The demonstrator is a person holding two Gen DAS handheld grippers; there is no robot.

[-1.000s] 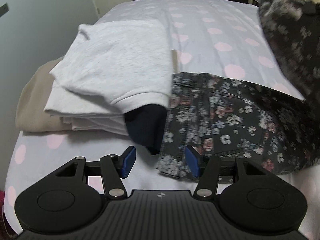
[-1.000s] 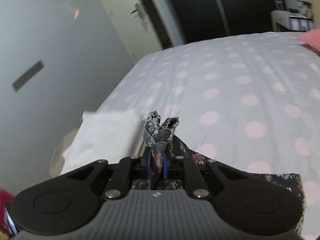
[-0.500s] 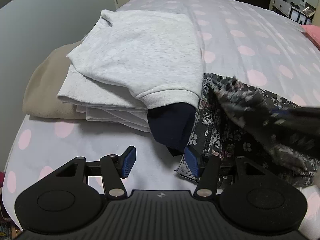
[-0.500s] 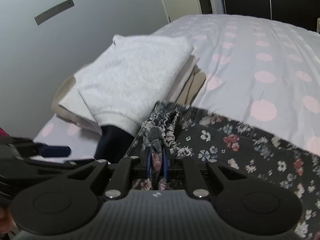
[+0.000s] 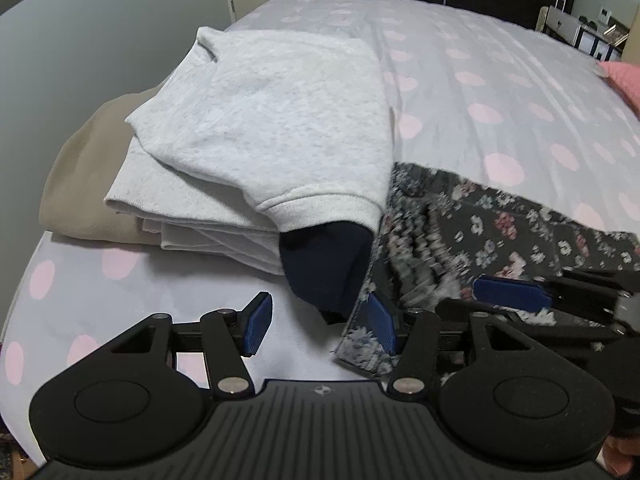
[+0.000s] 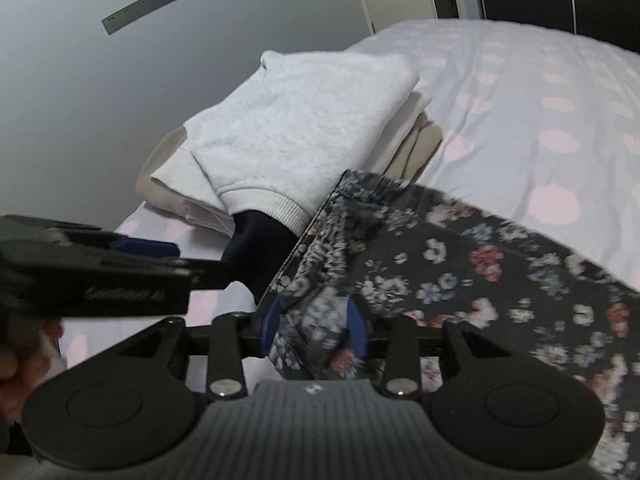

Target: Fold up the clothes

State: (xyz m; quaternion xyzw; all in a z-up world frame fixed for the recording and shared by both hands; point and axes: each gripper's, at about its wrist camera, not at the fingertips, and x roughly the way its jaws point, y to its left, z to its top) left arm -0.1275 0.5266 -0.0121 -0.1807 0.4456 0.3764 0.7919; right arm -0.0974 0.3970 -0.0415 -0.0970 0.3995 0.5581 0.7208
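The left gripper (image 5: 316,322) hangs with its jaws spread wide and nothing between them, low at centre frame. The right gripper (image 6: 314,320) has parted fingers with a bunch of the floral garment (image 6: 460,276) between them, not pinched. That garment lies on the dotted bedsheet (image 5: 500,92), lower right, touching the grey sweatshirt (image 5: 280,120) stack.

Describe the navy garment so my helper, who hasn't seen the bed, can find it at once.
On the polka-dot bed, find the folded stack at the near left corner, topped by a grey sweatshirt. The navy garment pokes out from under its ribbed cuff, beside the floral garment. It is the only plain dark piece.
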